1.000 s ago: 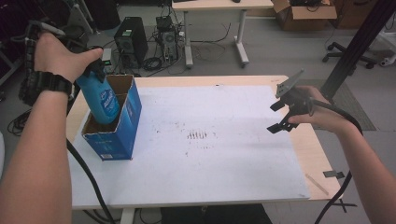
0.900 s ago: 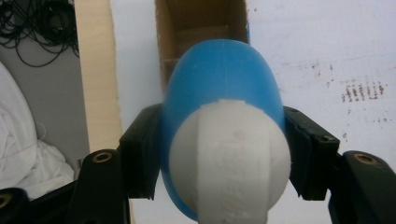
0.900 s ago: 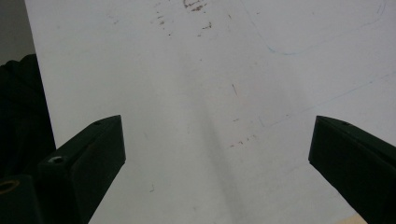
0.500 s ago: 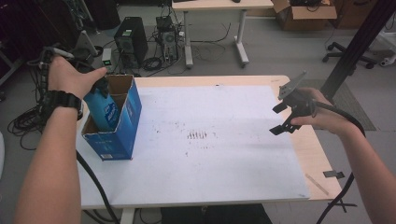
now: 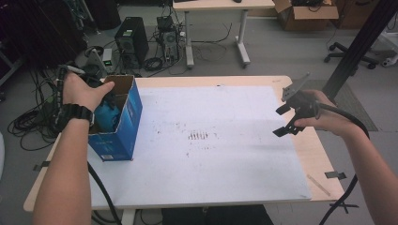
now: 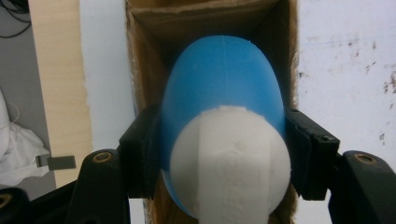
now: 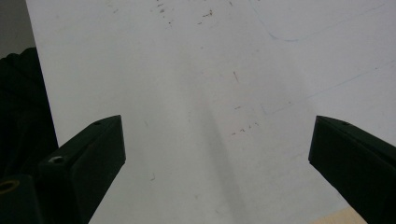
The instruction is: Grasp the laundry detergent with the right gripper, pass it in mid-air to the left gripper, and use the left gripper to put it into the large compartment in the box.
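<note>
While the left hand-held gripper [image 6: 224,154] clamps the blue bottle [image 6: 224,93] inside the box [image 5: 126,117] near the counter's [image 5: 225,178] left edge, the right hand-held gripper [image 5: 284,122] hovers wide open over its right edge.

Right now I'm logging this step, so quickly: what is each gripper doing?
Left gripper: closed on the blue bottle, inside the blue box.
Right gripper: open, holding nothing, over the white tabletop.

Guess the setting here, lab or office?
Probably a lab or workshop. A desktop computer tower and loose cables sit on the floor, a cardboard box lies beyond, and the work table is plain wood under a scuffed white board.
</note>
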{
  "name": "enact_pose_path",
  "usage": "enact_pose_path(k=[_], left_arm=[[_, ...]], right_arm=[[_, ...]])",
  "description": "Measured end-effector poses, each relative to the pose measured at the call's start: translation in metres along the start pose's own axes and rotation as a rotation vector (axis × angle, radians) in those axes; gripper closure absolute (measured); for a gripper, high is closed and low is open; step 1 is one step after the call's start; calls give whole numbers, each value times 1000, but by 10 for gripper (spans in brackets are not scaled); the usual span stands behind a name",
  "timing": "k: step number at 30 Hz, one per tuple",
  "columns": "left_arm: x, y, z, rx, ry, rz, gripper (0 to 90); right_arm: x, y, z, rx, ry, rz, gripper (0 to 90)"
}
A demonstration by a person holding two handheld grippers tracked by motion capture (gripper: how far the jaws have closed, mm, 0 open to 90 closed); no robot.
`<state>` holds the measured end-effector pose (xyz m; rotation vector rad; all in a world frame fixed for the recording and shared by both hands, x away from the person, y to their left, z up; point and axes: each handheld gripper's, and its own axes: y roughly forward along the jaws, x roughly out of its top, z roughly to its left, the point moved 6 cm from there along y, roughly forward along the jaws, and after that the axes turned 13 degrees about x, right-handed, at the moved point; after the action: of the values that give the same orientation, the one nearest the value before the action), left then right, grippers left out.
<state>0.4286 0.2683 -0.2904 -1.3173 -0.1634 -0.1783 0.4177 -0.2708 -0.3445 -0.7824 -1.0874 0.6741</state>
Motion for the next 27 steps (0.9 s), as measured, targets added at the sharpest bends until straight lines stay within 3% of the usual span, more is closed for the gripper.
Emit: enact_pose_path(k=[17, 27], left_arm=[[-9, 28, -7, 1, 7, 15, 378], [-11, 34, -9, 9, 10, 9, 377]], right_arm=[[2, 0, 2, 5, -7, -6, 39], [3, 1, 3, 3, -10, -2, 39]])
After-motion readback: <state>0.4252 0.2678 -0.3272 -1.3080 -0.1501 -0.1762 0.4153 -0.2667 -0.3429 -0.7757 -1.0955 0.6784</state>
